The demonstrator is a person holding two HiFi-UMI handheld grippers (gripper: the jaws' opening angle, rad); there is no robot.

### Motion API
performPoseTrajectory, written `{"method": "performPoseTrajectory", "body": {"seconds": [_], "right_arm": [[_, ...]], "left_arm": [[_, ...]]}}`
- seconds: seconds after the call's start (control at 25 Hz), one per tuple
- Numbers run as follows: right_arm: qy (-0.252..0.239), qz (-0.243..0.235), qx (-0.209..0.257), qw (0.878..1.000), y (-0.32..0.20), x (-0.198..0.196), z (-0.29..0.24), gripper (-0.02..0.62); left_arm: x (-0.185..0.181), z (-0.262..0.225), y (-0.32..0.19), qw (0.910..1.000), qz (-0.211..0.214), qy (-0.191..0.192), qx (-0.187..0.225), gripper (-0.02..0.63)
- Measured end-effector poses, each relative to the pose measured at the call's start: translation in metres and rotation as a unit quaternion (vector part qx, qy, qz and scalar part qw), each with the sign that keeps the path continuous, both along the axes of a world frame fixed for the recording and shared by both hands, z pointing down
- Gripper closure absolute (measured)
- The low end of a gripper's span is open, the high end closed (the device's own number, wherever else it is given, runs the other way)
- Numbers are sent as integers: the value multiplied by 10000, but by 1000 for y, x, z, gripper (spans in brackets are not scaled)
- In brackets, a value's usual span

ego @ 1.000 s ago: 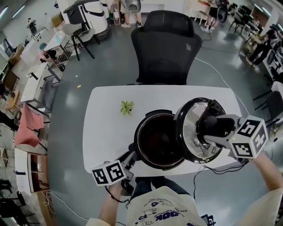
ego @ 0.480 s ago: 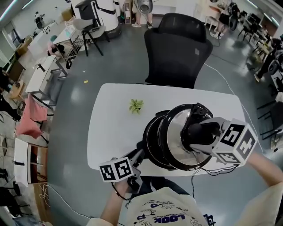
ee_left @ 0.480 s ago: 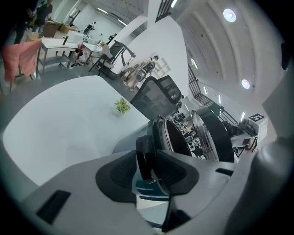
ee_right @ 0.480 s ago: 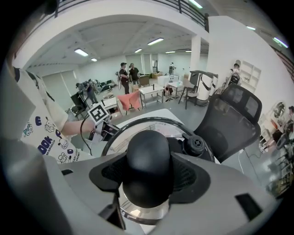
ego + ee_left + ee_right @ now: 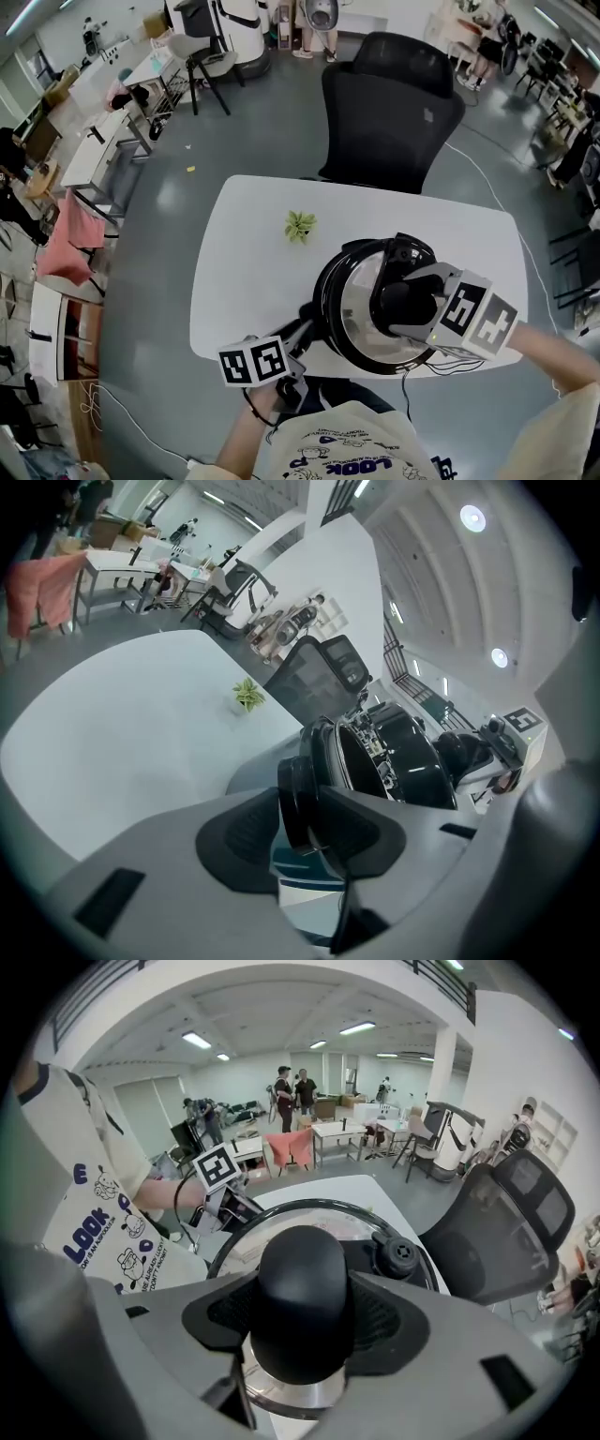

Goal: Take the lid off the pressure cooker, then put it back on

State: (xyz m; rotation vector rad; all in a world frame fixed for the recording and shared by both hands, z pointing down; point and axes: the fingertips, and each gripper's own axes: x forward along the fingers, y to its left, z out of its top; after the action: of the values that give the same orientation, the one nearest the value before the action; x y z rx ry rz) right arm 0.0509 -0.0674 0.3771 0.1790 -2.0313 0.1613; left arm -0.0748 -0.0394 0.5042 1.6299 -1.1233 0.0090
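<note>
The lid knob [image 5: 302, 1279] is clamped by the right tongs [image 5: 302, 1318]; the lid [image 5: 353, 314] is held on the pressure cooker [image 5: 323, 757] on the bench [image 5: 244, 272], possibly unseated. The side handle [image 5: 292, 803] is clamped by the left tongs [image 5: 305, 832]. "LOOK" is printed on the shirt [image 5: 89, 1232].

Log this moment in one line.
left tool: grips black pot handle | right tool: grips black lid knob | steel lid: over pot

The pressure cooker [image 5: 326, 292], shared by all three views, is seen steeply from above by the head camera, closely side-on in the left gripper view, and from just over it (very near) in the right gripper view.
</note>
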Motion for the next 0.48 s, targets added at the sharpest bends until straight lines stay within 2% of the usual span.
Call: {"method": "performPoseTrajectory", "body": {"seconds": [0.24,0.48], "right_arm": [[201,-409,-93,9989,3,-10,14,302],[253,-598,-193,9977,2,-14,25,302]], "left_arm": [[-1,1,-2,10000,45,47,5,468],[0,1,-4,9999,78,126,-12,468]]}}
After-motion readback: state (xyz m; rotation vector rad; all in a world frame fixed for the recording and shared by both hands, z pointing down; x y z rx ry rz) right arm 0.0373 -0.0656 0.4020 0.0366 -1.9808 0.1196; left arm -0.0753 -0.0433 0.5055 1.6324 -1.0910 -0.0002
